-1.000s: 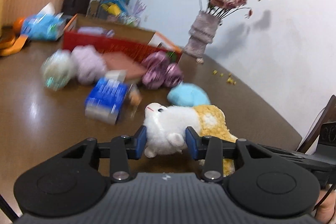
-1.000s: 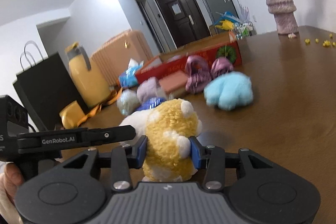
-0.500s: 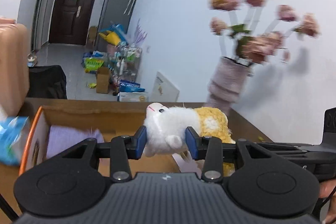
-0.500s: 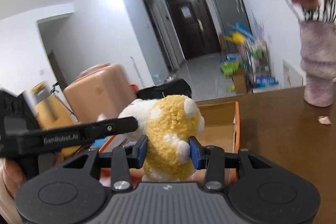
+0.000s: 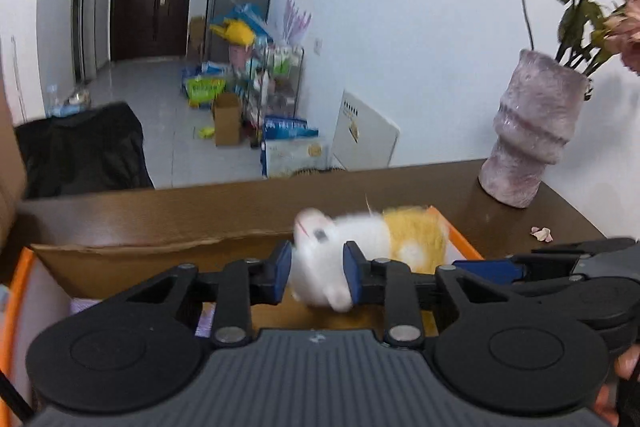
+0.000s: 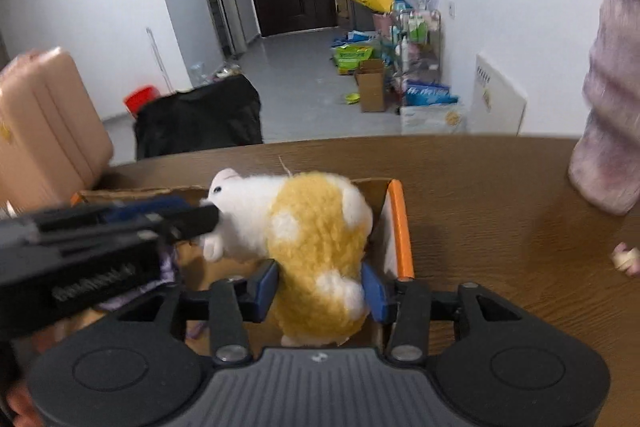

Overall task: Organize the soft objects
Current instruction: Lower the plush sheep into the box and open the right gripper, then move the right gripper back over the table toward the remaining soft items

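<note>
A white and yellow plush toy [image 5: 340, 247] [image 6: 316, 227] hangs over the open cardboard box [image 5: 160, 259] with orange edges [image 6: 400, 227]. My left gripper [image 5: 318, 273] is shut on its white head. My right gripper [image 6: 320, 285] is shut on its yellow rear. The left gripper's body crosses the right wrist view at the left [image 6: 100, 239]. A lilac soft item [image 6: 168, 263] lies inside the box, partly hidden.
The box stands on a brown table [image 6: 480, 179]. A pale purple vase [image 5: 532, 131] with dried flowers stands to the right on the table. A petal [image 5: 540, 233] lies near it. Beyond the table are a black bag, a peach suitcase [image 6: 44, 123] and floor clutter.
Both grippers carried the plush from the table surface up and forward over the open box. The grip on it is unchanged.
</note>
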### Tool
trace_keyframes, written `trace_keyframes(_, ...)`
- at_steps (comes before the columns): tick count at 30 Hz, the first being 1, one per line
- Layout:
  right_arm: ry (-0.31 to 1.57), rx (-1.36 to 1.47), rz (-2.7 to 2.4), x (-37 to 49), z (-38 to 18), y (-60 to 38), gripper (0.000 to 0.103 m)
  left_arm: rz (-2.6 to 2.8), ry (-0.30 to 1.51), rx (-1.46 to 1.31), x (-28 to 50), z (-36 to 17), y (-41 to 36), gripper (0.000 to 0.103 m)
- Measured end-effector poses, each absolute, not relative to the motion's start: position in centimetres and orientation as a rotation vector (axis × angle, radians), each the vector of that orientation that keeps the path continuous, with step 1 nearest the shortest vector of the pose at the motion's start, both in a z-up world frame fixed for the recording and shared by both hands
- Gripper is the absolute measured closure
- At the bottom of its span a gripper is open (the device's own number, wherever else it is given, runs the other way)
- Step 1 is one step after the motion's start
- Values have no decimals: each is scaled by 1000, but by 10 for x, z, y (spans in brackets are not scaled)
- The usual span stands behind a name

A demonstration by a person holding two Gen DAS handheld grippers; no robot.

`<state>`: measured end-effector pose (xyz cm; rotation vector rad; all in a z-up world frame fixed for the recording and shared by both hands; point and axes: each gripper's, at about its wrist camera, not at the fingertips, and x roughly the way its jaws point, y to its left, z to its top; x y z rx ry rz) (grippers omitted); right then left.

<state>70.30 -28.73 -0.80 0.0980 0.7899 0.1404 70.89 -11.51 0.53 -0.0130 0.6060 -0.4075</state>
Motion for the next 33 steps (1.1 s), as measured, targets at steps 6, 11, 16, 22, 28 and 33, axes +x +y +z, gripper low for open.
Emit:
trace_keyframes(6, 721, 95, 119, 678, 49, -292, 50, -339, 560, 89, 669, 54, -93, 69)
trace_keyframes(11, 666, 46, 114, 622, 114, -304, 34, -270, 515, 126, 620, 110, -69, 64)
trace_keyframes(16, 559, 43, 131, 550, 166, -323, 18, -165, 395, 87, 537, 147, -34, 38)
trace_keyframes(22, 401, 36, 142, 444, 166, -332, 7, -107, 222, 83, 410, 146, -6, 13)
trace_keyframes(28, 202, 52, 150, 340, 133, -326, 0, -65, 127, 56, 296, 117, 15, 3)
trace_keyframes(33, 122, 73, 183, 258, 96, -319, 0, -74, 24, 103, 219, 90, 16, 0)
